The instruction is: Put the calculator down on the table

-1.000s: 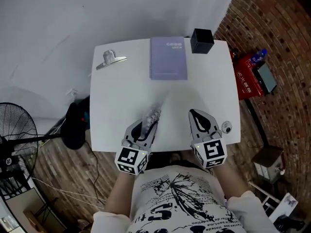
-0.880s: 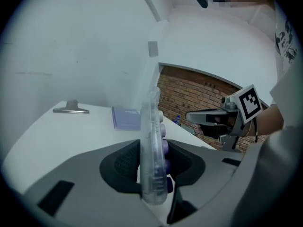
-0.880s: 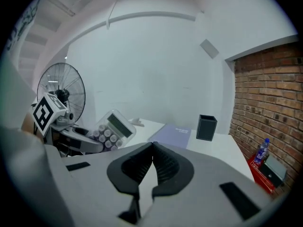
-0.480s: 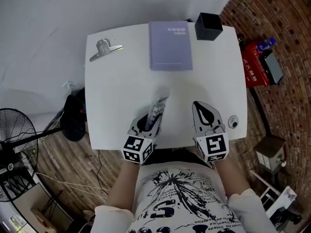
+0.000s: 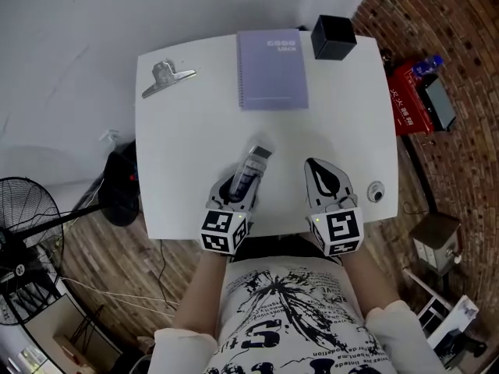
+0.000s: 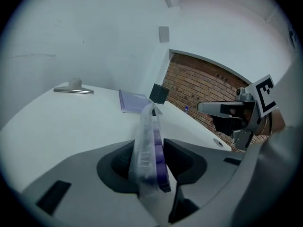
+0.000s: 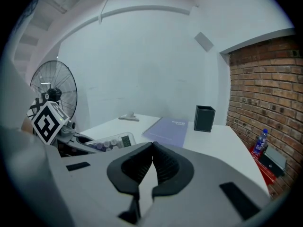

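The calculator [image 5: 248,171], clear-cased with purple keys, stands between the jaws of my left gripper [image 5: 238,188] near the front edge of the white table [image 5: 187,154]. It leans over to the right with its lower edge down at the tabletop. In the left gripper view the calculator [image 6: 149,150] sits loosely in the gap of the left gripper [image 6: 147,148], whose jaws are opening and no longer press on it. In the right gripper view the calculator [image 7: 110,142] shows its keys and display. My right gripper [image 5: 325,174] is shut and empty just to the right, and the right gripper [image 7: 152,148] has its pads together.
A purple notebook [image 5: 272,70] lies at the back middle of the table, with a black box [image 5: 334,37] at the back right corner. A metal clip [image 5: 166,76] is at the back left. A small round fitting [image 5: 376,191] sits near the front right edge.
Both grippers have come down toward the table. The calculator, held on edge before, now tips over to the right and shows its face as the left jaws widen.
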